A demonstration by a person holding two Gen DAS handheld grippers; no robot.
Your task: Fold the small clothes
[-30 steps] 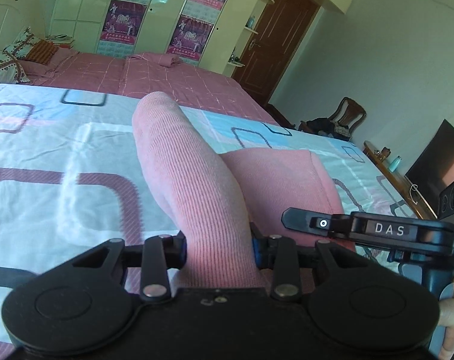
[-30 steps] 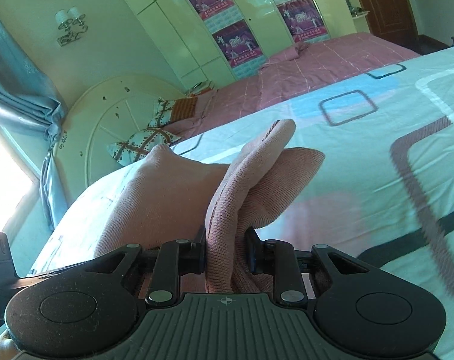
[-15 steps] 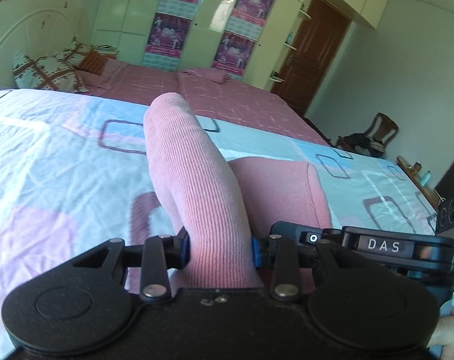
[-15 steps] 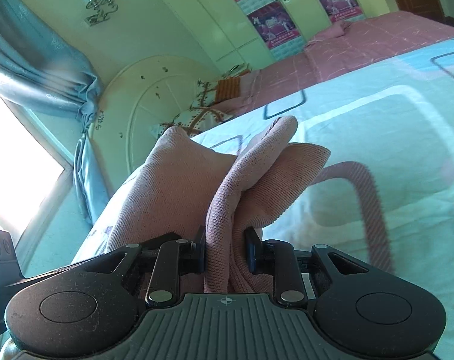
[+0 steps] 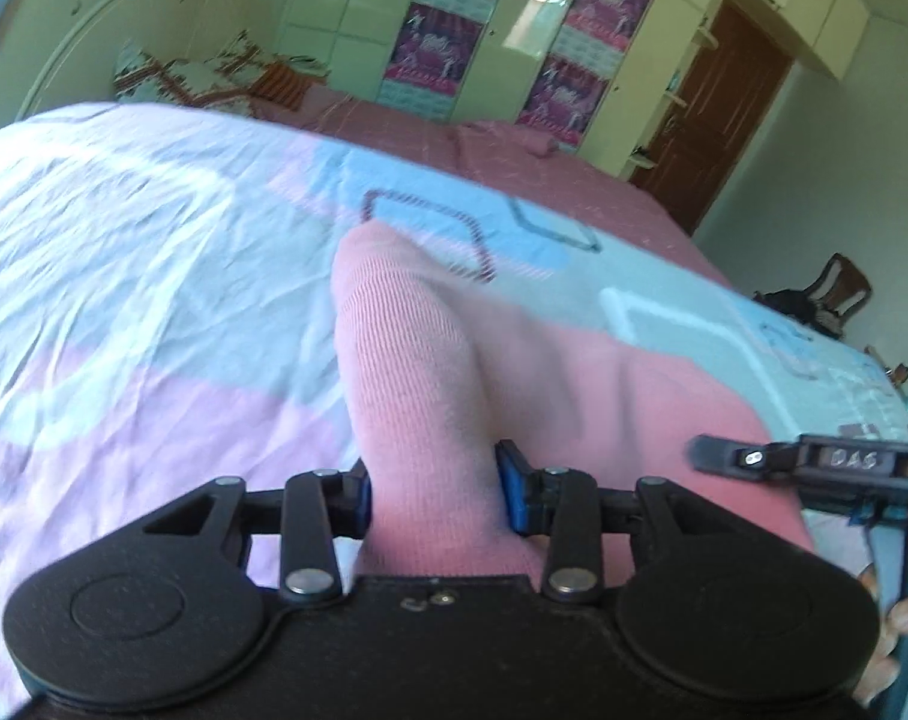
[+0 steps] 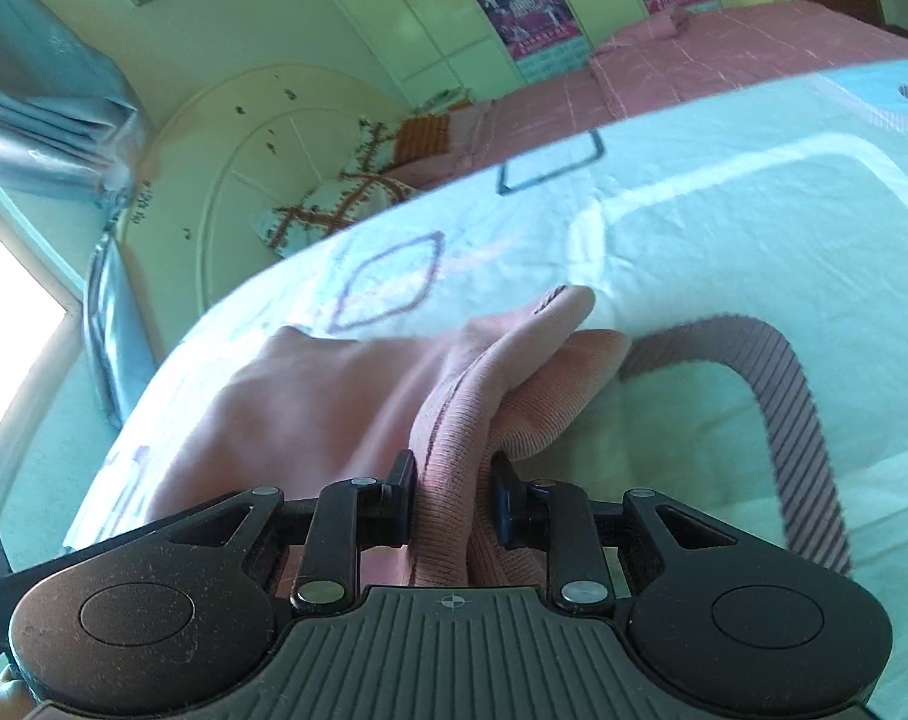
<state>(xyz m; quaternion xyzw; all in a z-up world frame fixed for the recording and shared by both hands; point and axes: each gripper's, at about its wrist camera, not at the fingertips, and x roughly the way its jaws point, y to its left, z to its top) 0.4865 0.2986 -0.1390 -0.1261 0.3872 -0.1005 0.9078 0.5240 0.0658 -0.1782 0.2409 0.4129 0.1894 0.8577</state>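
Note:
A small pink knit garment (image 5: 604, 396) lies partly on the patterned bedsheet (image 5: 123, 276). My left gripper (image 5: 432, 495) is shut on a ribbed pink fold of it that sticks up between the fingers. My right gripper (image 6: 454, 504) is shut on another bunched edge of the same pink garment (image 6: 309, 384), whose body spreads to the left of it. The right gripper (image 5: 814, 462) shows at the right edge of the left wrist view, close beside the left one.
The bedsheet (image 6: 724, 228) stretches ahead and to both sides. A pink cover (image 5: 514, 150), pillows (image 5: 201, 72) and a rounded headboard (image 6: 261, 138) lie beyond. Wardrobes, a brown door (image 5: 718, 108) and a chair (image 5: 838, 288) stand further off.
Both grippers have swung left across the bed with the garment held; the headboard and pillows have come further into view. The grips are unchanged.

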